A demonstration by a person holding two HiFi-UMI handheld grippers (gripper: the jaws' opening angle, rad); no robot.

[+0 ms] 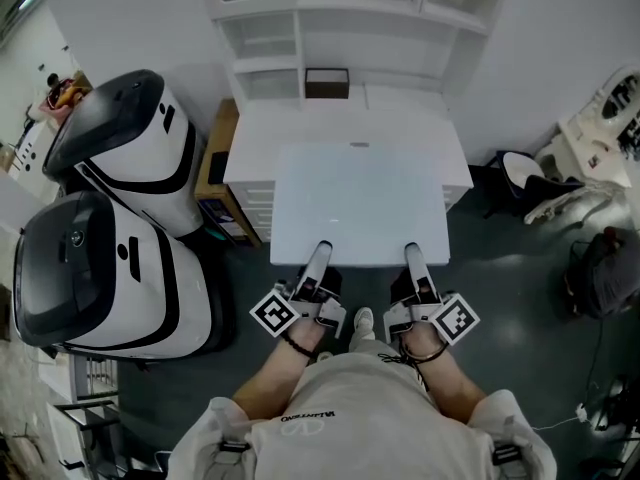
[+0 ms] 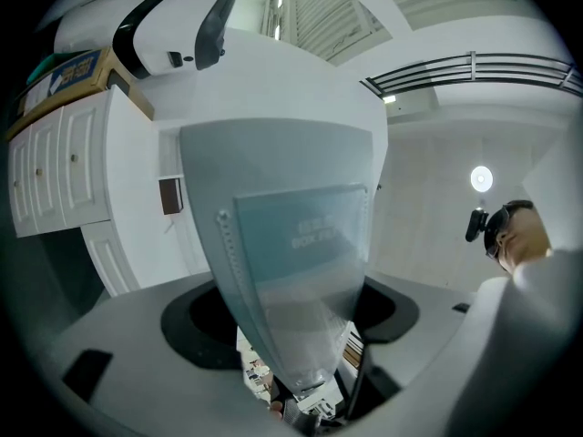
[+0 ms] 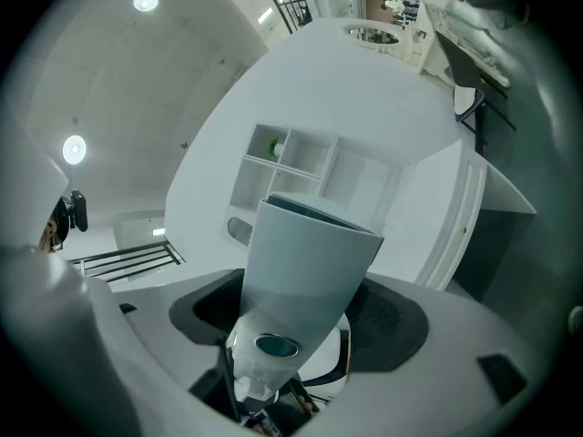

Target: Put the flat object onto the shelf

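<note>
the flat sheet (image 1: 360,203) looks like a thin, pale, half-clear plastic panel. i'd judge it light but broad, so it should bend and wobble rather than stay rigid. its surface looks smooth and will probably be slippery. it doesn't look breakable, though a hard pinch or a bump could crease a corner. because it's so wide, one grip would let it swing and droop. two holds set apart along one edge suit it best, and that is how it is carried here.

the left tongs (image 1: 320,260) and the right tongs (image 1: 413,258) each pinch the sheet's near edge, one toward each corner. in the left gripper view the sheet (image 2: 291,235) runs out from between the jaws, up and away, with faint print visible through it. in the right gripper view the sheet (image 3: 305,262) also comes out of the jaws, and its far edge stands free in front of the cubbies. neither pair is spread wide of it.

the sheet is off the surface and tilted up at its far end. it hangs over the front part of the white counter (image 1: 290,128), with its near edge sticking out past the counter toward the person. the shelf (image 1: 360,8) stands at the back of the counter, beyond the sheet's far edge and apart from it.
</note>
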